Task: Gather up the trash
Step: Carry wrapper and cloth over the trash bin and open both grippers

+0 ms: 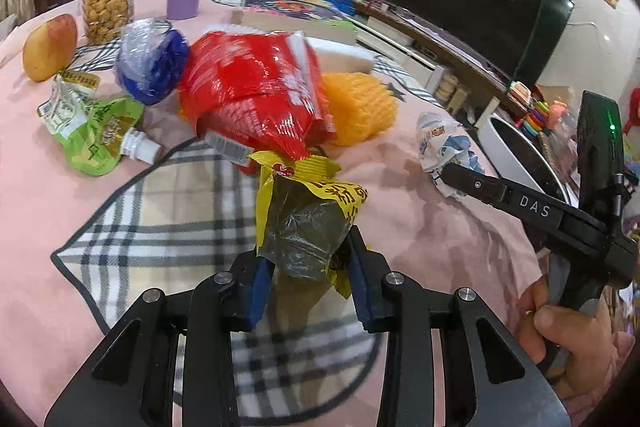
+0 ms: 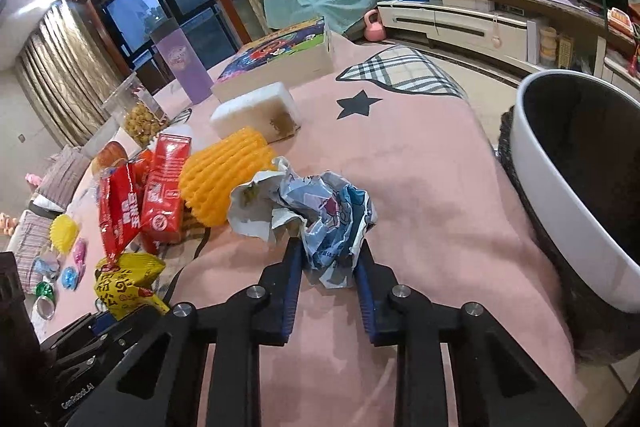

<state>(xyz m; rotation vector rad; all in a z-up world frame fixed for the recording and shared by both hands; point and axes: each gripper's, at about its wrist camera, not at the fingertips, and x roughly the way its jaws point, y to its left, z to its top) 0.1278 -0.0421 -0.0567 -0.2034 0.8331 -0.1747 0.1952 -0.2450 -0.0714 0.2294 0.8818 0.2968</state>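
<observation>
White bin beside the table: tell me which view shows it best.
The right wrist view: the white bin fills the right side, with its rim and dark inside plain. The left wrist view shows only a sliver of its rim, partly hidden behind the right gripper.

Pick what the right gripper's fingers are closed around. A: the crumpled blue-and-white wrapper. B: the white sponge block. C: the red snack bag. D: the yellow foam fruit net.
A: in the right wrist view the right gripper has both blue pads against the crumpled blue-and-white wrapper, while the yellow foam fruit net, red snack bag and white sponge block lie apart from it on the pink tablecloth.
</observation>
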